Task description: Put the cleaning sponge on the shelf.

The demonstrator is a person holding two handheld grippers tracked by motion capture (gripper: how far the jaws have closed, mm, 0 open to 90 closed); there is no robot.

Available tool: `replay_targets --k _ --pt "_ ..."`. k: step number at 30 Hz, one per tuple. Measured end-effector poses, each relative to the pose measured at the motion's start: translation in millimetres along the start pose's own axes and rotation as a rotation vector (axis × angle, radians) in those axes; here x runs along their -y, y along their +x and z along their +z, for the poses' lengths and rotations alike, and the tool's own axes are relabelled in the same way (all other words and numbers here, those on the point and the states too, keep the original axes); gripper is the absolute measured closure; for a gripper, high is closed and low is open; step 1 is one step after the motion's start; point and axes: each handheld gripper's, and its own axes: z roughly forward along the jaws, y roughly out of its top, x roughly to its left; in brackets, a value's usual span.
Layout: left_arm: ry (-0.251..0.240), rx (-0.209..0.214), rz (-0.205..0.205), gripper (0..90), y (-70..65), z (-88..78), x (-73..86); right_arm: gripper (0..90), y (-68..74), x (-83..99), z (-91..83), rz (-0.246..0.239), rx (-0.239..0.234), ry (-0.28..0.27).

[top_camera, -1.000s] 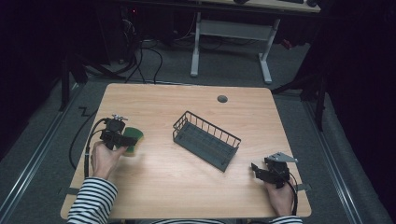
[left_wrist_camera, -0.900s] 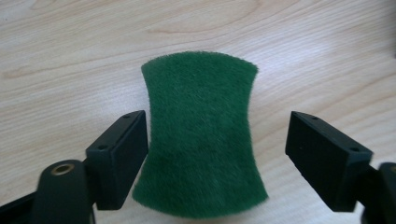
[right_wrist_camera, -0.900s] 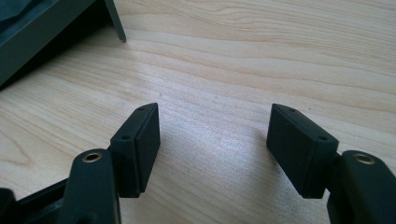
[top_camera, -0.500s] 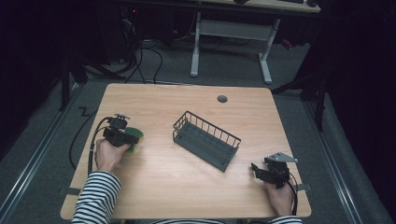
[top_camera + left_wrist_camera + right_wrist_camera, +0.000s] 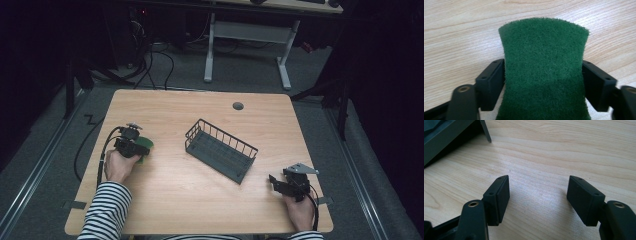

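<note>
Jaws pinching one green scouring pad, closing.

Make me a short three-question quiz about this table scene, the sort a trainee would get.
1. True or false: the green scouring pad sits between the left gripper's jaws.
2. What lies between the right gripper's jaws? A) a sponge B) bare table C) the basket
3. Fill in: the dark wire basket on the wooden table looks ____ inside.

Key:
1. True; the pad's sides pinch in at the jaws, which have just been closing on it.
2. B; its jaws stand apart over bare wood.
3. empty
</note>
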Motion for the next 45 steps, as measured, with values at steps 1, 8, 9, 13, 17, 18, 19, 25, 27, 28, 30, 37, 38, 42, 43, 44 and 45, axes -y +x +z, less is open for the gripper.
replay_targets --k 1,8,9,13,17,18,19,25,27,28,30,37,38,42,43,44,45 --pt "0.002 0.001 0.002 29.7 -0.1 -0.3 -0.2 34.8 0.0 0.0 0.0 0.000 0.000 0.000" --pt "0.006 0.001 -0.001 30.4 0.4 -1.5 0.3 34.8 0.0 0.0 0.0 0.000 0.000 0.000" --pt "0.001 0.002 0.000 30.6 0.3 -2.9 0.6 34.8 0.0 0.0 0.0 0.000 0.000 0.000" --pt "-0.013 0.004 0.002 30.7 -1.9 -9.5 0.9 34.8 0.0 0.0 0.0 0.000 0.000 0.000" --pt "-0.025 0.007 0.013 30.7 -5.2 -15.3 1.1 34.7 0.0 0.0 0.0 0.000 0.000 0.000" --pt "-0.031 0.011 0.015 30.7 -6.5 -17.8 1.3 34.7 0.0 0.0 0.0 0.000 0.000 0.000" --pt "-0.042 0.017 0.014 30.7 -8.0 -21.6 1.5 34.6 0.0 0.0 0.0 -0.001 -0.001 0.000" --pt "-0.064 0.054 0.026 30.7 -13.6 -34.1 3.0 34.5 0.0 0.0 0.0 -0.002 -0.002 0.000" --pt "-0.070 0.066 0.030 30.7 -15.6 -38.2 3.7 34.4 0.0 0.0 0.0 -0.002 -0.002 0.000" --pt "-0.070 0.066 0.030 30.7 -15.6 -38.2 3.7 34.3 0.0 0.0 0.0 -0.002 -0.002 0.001" --pt "-0.084 0.082 0.031 30.7 -18.3 -44.7 4.5 34.3 0.0 0.0 0.0 -0.002 -0.002 0.000" --pt "-0.108 0.092 0.042 30.7 -24.9 -58.2 5.1 34.2 0.1 0.0 0.0 -0.002 -0.002 0.001" --pt "-0.129 0.098 0.048 30.7 -27.9 -63.8 5.0 34.2 0.1 0.0 0.0 -0.003 -0.002 0.001" --pt "-0.153 0.104 0.082 30.7 -37.6 -76.0 3.5 34.1 0.1 0.0 0.0 -0.003 -0.003 0.001" --pt "-0.157 0.109 0.088 30.7 -40.2 -78.8 2.8 34.1 0.0 0.0 0.0 -0.004 -0.003 0.000" --pt "-0.167 0.120 0.087 30.7 -42.4 -81.4 2.3 34.0 0.1 0.0 0.0 -0.003 -0.003 0.001" --pt "-0.168 0.132 0.091 30.7 -44.1 -83.8 1.4 34.0 0.1 0.0 0.0 -0.003 -0.003 0.001"
